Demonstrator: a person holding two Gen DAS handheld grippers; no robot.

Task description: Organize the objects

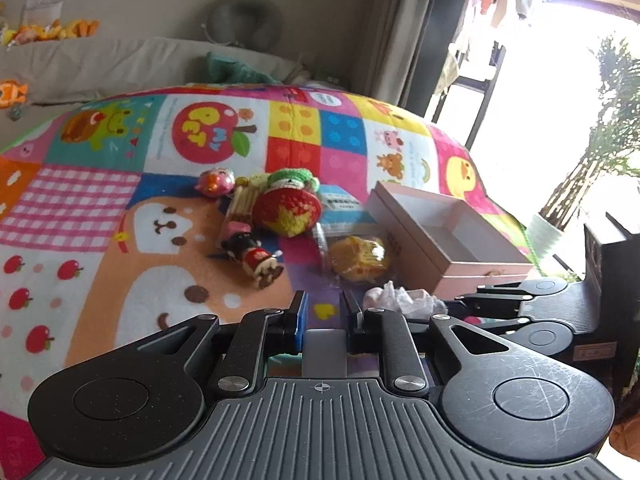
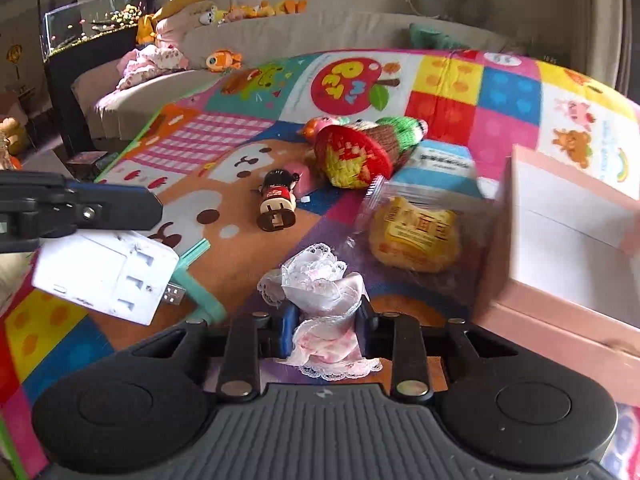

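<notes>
the right wrist view shows the right gripper pinching a lace pouch, white and pink with frilly edges, bunched between its two black fingers. the left wrist view shows that same pouch only as a pale crumpled lump just right of the left gripper, with the right gripper's black fingers coming in from the right edge.

the left gripper holds a white block, a hard, boxy plastic adapter with slots and a metal plug on one side. only the right wrist view shows this clearly, at its left edge, where the left gripper clamps the block's top. in the left wrist view the fingers stand narrowly apart and the block shows only as a pale grey patch low between them.

everything lies on a soft fleece blanket with bright cartoon patches. just beyond the pouch sits a yellow bun in a clear crinkly wrapper. to its right, an open pink box, rectangular with a white inside, close to the right gripper. further back lie a small figurine on its side and a knitted strawberry doll in red, yellow and green yarn. only the right wrist view takes in the beige sofa with plush toys and a glass tank far left.
</notes>
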